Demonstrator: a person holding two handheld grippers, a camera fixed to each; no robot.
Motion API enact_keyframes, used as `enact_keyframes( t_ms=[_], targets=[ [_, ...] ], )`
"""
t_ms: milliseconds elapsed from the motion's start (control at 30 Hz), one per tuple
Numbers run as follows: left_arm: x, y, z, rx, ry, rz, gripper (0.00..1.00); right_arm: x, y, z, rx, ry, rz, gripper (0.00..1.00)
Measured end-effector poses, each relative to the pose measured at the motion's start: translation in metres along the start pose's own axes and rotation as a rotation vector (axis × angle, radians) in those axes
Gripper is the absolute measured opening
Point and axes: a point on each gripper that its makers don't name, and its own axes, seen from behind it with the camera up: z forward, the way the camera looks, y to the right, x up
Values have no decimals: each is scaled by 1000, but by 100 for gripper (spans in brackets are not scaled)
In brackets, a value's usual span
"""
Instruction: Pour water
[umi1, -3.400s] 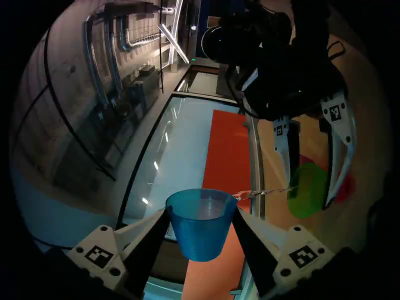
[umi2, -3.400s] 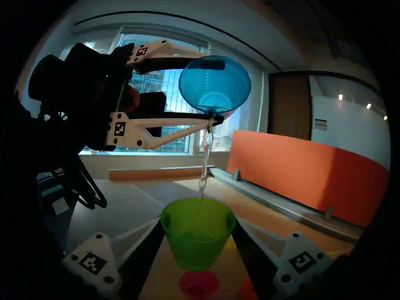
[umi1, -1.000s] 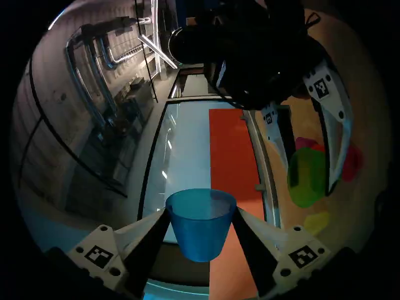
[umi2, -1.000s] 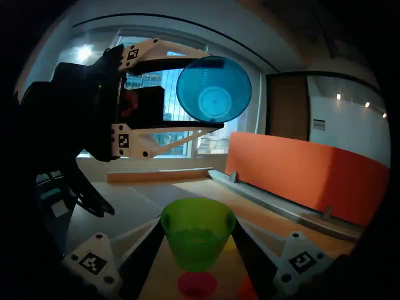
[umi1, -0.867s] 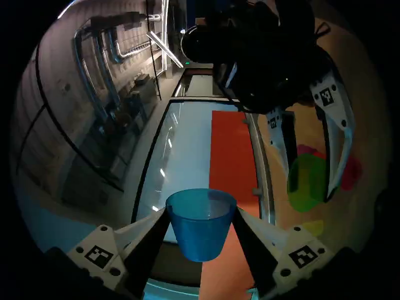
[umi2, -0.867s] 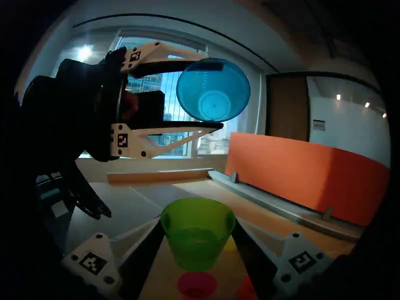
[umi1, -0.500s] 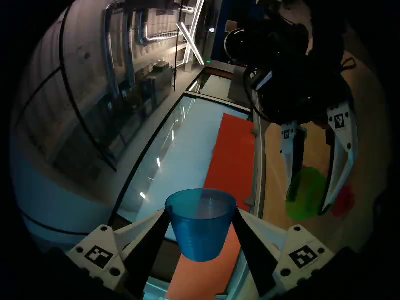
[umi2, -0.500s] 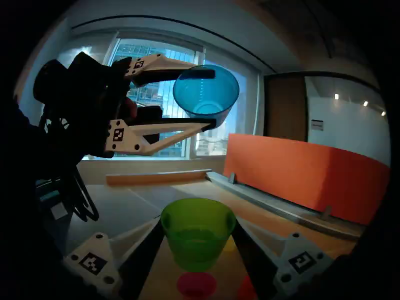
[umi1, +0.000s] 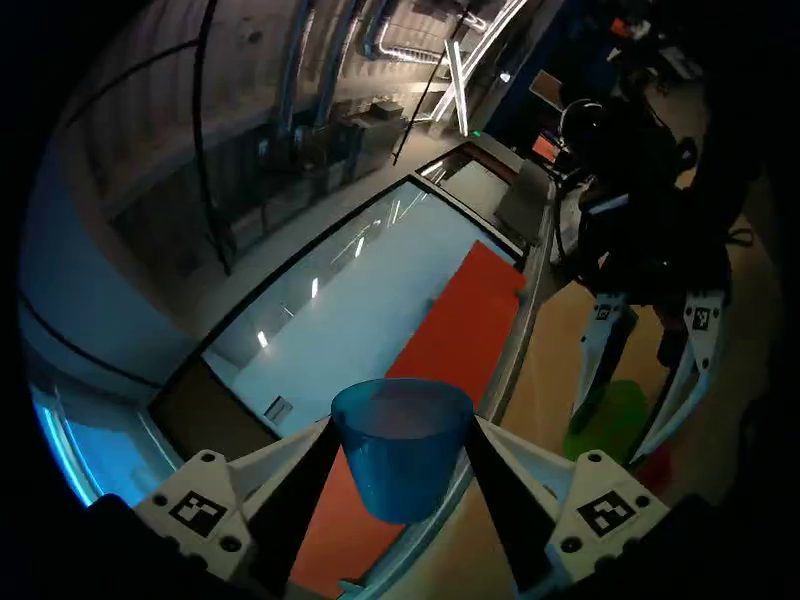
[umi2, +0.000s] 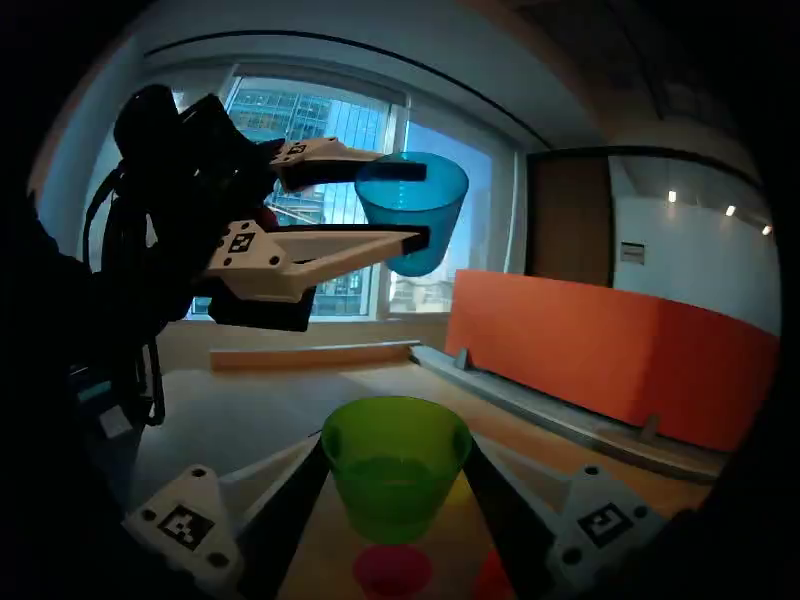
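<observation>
My left gripper (umi1: 400, 465) is shut on a blue translucent cup (umi1: 402, 447), held in the air. In the right gripper view the same blue cup (umi2: 412, 222) hangs high, nearly upright, between the left gripper's white fingers (umi2: 330, 245). No water runs from it. My right gripper (umi2: 398, 490) is shut on a green cup (umi2: 396, 462) with water in its lower part, held low over the wooden table (umi2: 260, 410). In the left gripper view the green cup (umi1: 612, 418) and right gripper (umi1: 640, 425) sit lower right.
An orange partition (umi2: 620, 345) runs along the table's right side, with a metal rail (umi2: 540, 405) at its foot. Coloured round coasters (umi2: 392, 572) lie on the table under the green cup. A large window (umi2: 300, 130) stands behind. A dark-sleeved arm (umi2: 90, 290) holds the left gripper.
The stream of water from the blue cup has stopped. The left gripper has turned the blue cup back from tipped toward upright and lifted it slightly away. The green cup stayed in place.
</observation>
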Motion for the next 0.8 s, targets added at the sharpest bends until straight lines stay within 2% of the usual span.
enact_keyframes(
  t_ms=[300,633,800],
  targets=[
    [4,-5,1,-13,8,-181,86,5,0,0,-5,7,-3,90],
    [-11,-7,5,-37,-32,-444,85,7,3,-3,-14,13,-4,90],
    [-17,-9,6,-50,-45,-604,85,11,4,-4,-17,21,-2,90]
  ],
)
